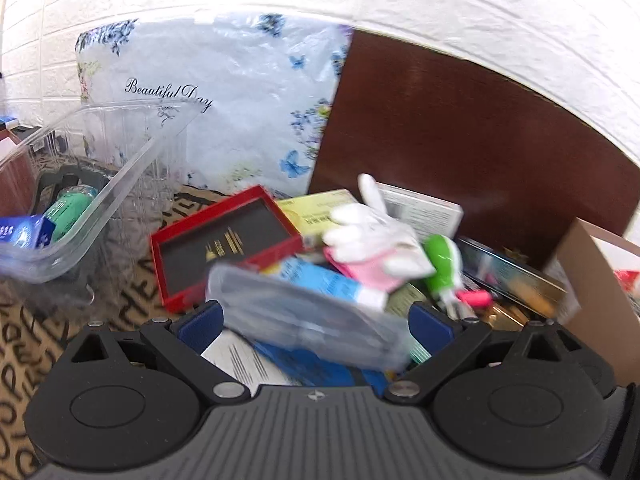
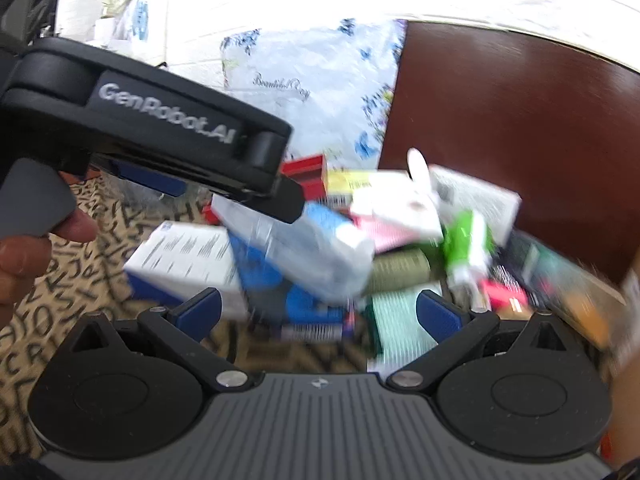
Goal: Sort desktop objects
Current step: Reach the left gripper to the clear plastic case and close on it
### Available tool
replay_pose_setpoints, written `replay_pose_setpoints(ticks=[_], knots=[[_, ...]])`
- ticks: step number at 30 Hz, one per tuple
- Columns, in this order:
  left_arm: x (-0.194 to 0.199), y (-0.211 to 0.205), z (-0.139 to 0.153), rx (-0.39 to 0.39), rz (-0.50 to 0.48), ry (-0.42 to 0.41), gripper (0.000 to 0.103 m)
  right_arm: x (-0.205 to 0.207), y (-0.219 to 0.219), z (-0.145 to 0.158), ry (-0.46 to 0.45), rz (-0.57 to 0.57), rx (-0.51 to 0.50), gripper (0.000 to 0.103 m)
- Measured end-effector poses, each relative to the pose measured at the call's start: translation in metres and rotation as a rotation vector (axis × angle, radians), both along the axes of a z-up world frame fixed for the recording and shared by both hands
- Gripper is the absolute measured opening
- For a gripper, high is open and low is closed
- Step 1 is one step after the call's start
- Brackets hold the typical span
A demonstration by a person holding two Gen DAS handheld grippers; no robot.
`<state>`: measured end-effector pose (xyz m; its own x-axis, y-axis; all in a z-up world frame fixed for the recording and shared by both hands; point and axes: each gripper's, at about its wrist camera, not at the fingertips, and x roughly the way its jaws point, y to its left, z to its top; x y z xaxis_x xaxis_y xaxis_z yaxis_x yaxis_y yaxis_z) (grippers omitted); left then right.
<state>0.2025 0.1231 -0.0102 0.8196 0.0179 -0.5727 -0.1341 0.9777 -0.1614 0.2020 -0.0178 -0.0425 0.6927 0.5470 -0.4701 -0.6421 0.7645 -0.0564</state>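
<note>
Left gripper (image 1: 316, 318) with jaws spread wide, blue pads (image 1: 200, 322) at either side of a clear plastic pouch (image 1: 308, 320). Pouch lying slantwise between the jaws, near end against the left pad, far end reaching to the right pad; contact with either pad uncertain owing to blur. Ahead of the jaws, just beyond the pouch: red-rimmed box (image 1: 224, 248) toward the left pad, white toy hand (image 1: 372, 236) and green-handled tool (image 1: 442, 264) toward the right pad, yellow box (image 1: 316, 208) farther on. Well ahead and left of the jaws: clear bin (image 1: 92, 184) holding a green tube (image 1: 70, 208).

Right gripper (image 2: 318, 314) likewise parted wide, nothing between the pads. Just ahead of its jaws, blurred: same pouch (image 2: 304, 248) beneath the tip of the left gripper (image 2: 280, 196), seen from the side. White-and-blue carton (image 2: 184, 264) ahead of the left pad, pale green box (image 2: 400, 320) close inside the right pad. Lettered cloth (image 2: 48, 300) beneath the whole pile.
</note>
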Motion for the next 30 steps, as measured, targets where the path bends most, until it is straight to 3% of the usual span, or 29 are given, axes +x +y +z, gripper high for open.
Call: replay_pose_setpoints(ticks=[3,4,5,6,9,12,14,18,24,30], knots=[[0.018,0.012,-0.011,-0.017,0.017,0.036,0.095,0.021,0.01,-0.003,0.001,0.037,0.017,0.1],[0.021,0.014,-0.015,-0.022,0.023,0.049,0.095,0.026,0.014,-0.006,0.003,0.046,0.013,0.093],[0.024,0.016,-0.019,-0.029,0.028,0.062,0.095,0.03,0.016,-0.009,0.008,0.054,0.002,0.077],[0.025,0.019,-0.023,-0.041,0.025,0.073,0.094,0.033,0.018,-0.011,0.014,0.057,-0.002,0.07],[0.021,0.023,-0.03,-0.116,0.008,0.052,0.089,0.025,0.015,-0.012,0.003,0.047,0.006,0.065],[0.014,0.017,-0.026,-0.131,-0.014,0.046,0.078,0.012,0.013,-0.011,-0.015,0.047,-0.02,0.057],[0.011,0.009,-0.024,-0.152,-0.04,0.063,0.078,-0.001,0.011,-0.009,-0.025,0.064,-0.029,0.05],[-0.003,-0.005,-0.025,-0.176,-0.07,0.065,0.076,-0.033,0.012,-0.006,-0.062,0.093,-0.074,0.044],[-0.029,-0.016,-0.028,-0.235,-0.068,0.098,0.056,-0.065,0.001,-0.005,-0.026,0.038,-0.098,0.043],[-0.073,-0.037,-0.033,-0.275,-0.101,0.15,0.055,-0.11,-0.02,-0.008,0.025,0.041,-0.124,0.042]])
